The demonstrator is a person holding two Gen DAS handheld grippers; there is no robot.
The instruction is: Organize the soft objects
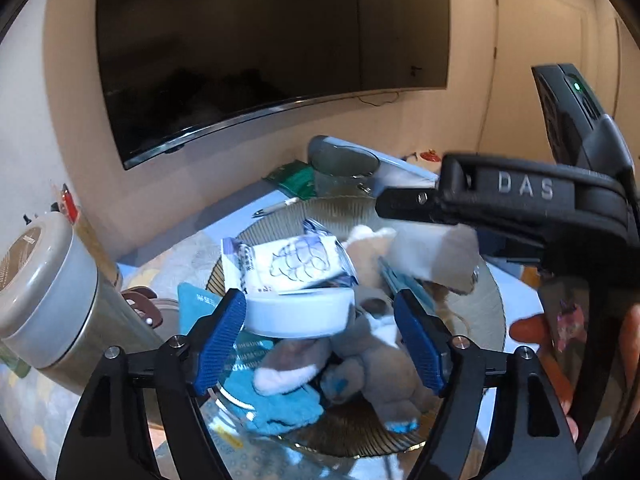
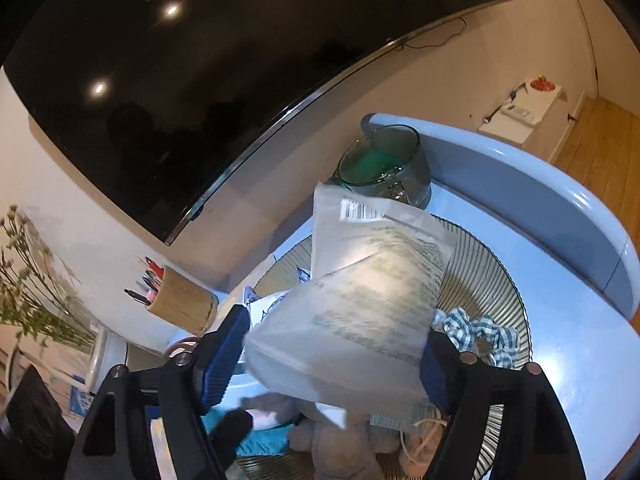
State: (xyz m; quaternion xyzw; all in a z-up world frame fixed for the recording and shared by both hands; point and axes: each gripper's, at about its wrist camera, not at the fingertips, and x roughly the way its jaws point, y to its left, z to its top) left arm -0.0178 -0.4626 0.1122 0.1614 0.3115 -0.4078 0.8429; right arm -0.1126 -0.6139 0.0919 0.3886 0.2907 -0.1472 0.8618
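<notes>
My left gripper point(image 1: 320, 316) hangs over a ribbed glass plate point(image 1: 486, 300) heaped with soft things. Between its blue pads point(image 1: 224, 328) sits a white wipes pack point(image 1: 298, 314), touching the left pad while the right pad stands off. Grey plush toys point(image 1: 372, 356) and a blue cloth point(image 1: 280, 412) lie below. My right gripper point(image 2: 334, 354) is shut on a frosted plastic pouch point(image 2: 360, 300) with a barcode, held above the plate point(image 2: 484, 272). It shows in the left wrist view point(image 1: 434, 254) too. A checked scrunchie point(image 2: 480, 332) lies on the plate.
A grey canister point(image 1: 52, 292) stands at the left. A glass bowl point(image 2: 384, 164) sits behind the plate beside a blue curved rim point(image 2: 560, 208). A bamboo pen holder point(image 2: 180, 300) stands near the wall under a dark TV point(image 1: 260, 48).
</notes>
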